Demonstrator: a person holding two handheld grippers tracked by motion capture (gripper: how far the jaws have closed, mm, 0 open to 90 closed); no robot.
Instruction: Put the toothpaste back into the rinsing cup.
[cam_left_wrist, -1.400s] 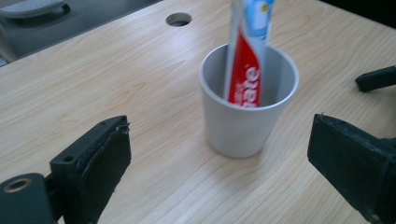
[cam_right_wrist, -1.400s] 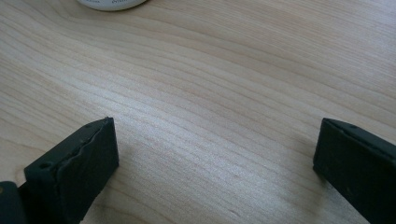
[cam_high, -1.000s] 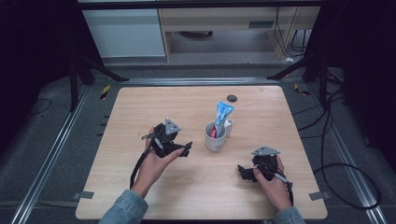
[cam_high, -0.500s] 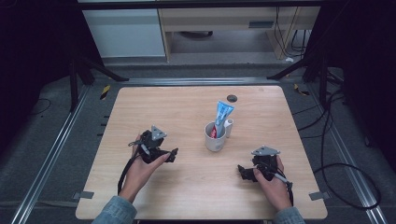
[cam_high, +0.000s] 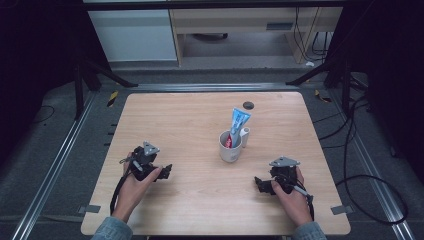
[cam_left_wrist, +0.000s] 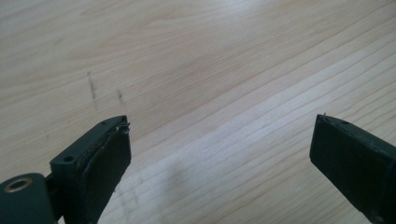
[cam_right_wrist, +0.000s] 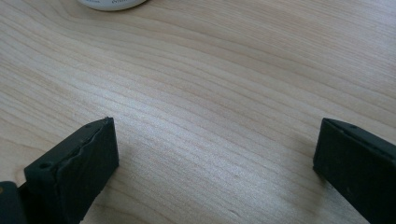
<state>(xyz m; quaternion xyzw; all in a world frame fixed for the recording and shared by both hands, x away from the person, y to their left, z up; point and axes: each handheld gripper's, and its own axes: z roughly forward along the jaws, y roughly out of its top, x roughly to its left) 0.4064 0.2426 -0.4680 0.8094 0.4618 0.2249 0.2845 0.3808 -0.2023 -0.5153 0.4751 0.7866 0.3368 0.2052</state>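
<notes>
On the wooden table (cam_high: 190, 120), a white cup (cam_high: 230, 149) stands right of centre with a blue toothpaste tube (cam_high: 238, 125) leaning upright in it. Both claws rest low with jaws spread wide, gripping nothing: the left gripper (cam_high: 166, 171) well apart from the cup, the right gripper (cam_high: 258, 183) nearer, facing it. Best to approach level, steady the cup's wall, and pinch the tube near its top. Bare wood surrounds the cup; the near edge sits close behind both hands.

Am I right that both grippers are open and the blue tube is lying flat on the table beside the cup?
Not quite. In the high view the blue tube stands upright inside the cup. Both the left gripper and right gripper are open, as you said.
</notes>
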